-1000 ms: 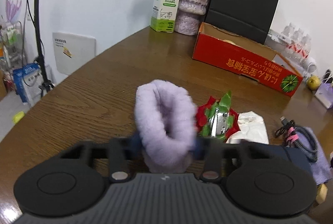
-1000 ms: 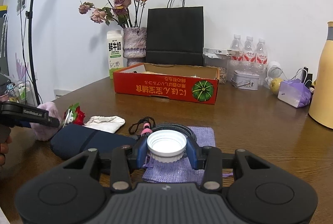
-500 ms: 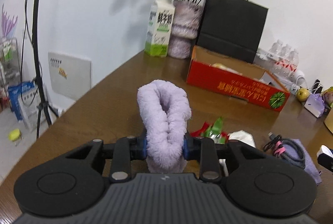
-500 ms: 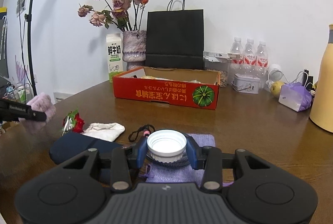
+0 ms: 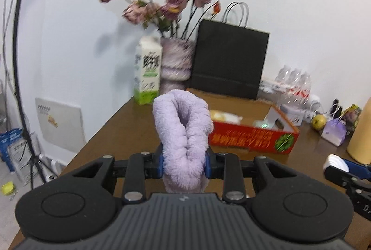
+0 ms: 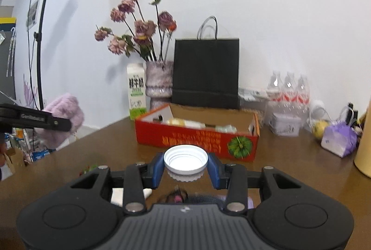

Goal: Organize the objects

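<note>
Both grippers have risen; left fingers [image 5: 160,163] clench the lilac sock [image 5: 183,131], right fingers [image 6: 157,168] the white lid [image 6: 185,158].

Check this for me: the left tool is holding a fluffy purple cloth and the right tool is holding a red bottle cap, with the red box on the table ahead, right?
One detail is off: the cap in the right tool is white, not red, as the right wrist view shows. The left tool does hold the fluffy purple cloth, with the red box ahead.
</note>
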### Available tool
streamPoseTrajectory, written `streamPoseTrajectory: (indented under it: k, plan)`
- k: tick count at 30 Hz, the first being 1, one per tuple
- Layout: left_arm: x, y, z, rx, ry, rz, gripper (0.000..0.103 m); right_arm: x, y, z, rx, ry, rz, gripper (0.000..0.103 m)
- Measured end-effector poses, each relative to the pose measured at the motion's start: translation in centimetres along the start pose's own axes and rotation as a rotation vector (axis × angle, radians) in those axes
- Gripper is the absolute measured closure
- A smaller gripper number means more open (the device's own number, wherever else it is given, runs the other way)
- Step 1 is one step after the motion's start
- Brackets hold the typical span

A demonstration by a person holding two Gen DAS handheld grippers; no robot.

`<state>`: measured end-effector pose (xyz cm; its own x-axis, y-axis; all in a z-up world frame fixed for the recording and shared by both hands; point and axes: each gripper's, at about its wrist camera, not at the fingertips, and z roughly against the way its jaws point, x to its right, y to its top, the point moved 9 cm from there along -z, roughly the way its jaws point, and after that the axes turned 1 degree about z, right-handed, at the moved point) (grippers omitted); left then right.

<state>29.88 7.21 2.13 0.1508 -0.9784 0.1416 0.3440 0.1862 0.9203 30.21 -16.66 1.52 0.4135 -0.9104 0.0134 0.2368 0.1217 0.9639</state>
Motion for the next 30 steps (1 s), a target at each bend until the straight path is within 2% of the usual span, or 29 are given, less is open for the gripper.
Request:
streamPoseTrajectory:
  k: [10, 20, 25, 30]
  plan:
    - [4.0, 4.6, -3.5, 0.053, -0.047, -0.006, 0.071, -0.4, 5.3, -3.5, 0.085, 0.009, 0.013, 0.064]
    - [5.4, 7.5, -8.2, 0.068, -0.060, 0.030, 0.071, 0.0, 9.0, -9.2, 0.114, 0.027, 0.012, 0.064]
    - [5.1, 9.1, -10.6, 0.093, -0.031, 0.067, 0.071, 0.5, 10.1, -12.2, 0.117, 0.028, 0.014, 0.064]
    - [5.1, 9.5, -13.7, 0.074, -0.004, 0.072, 0.071, 1.4, 10.6, -14.9, 0.107, 0.021, 0.015, 0.064]
